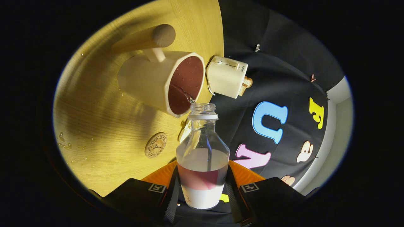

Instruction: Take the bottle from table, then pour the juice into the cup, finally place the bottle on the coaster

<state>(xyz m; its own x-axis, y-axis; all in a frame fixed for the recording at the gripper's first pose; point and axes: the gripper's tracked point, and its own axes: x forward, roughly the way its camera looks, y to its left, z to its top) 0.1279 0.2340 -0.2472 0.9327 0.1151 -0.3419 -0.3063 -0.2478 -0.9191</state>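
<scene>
My gripper (202, 190) is shut on a clear, uncapped bottle (202, 148) with a red and white label, one finger pressing each side of its lower body. The bottle is tipped over, and its mouth sits at the rim of a cream cup (148, 80) that has a dark reddish inside and a ball-ended handle. A thin stream of clear liquid (186, 94) runs from the mouth into the cup. The bottle is still partly full. A round wooden coaster (155, 145) lies on the wooden table (94, 119), beside the bottle and nearer to me than the cup.
A cream toaster-like appliance (227, 76) with bread in it stands just past the cup, at the table's edge by the black cloth wall. A few spilled drops (64, 143) glisten on the table, well beyond the coaster on the side away from the bottle.
</scene>
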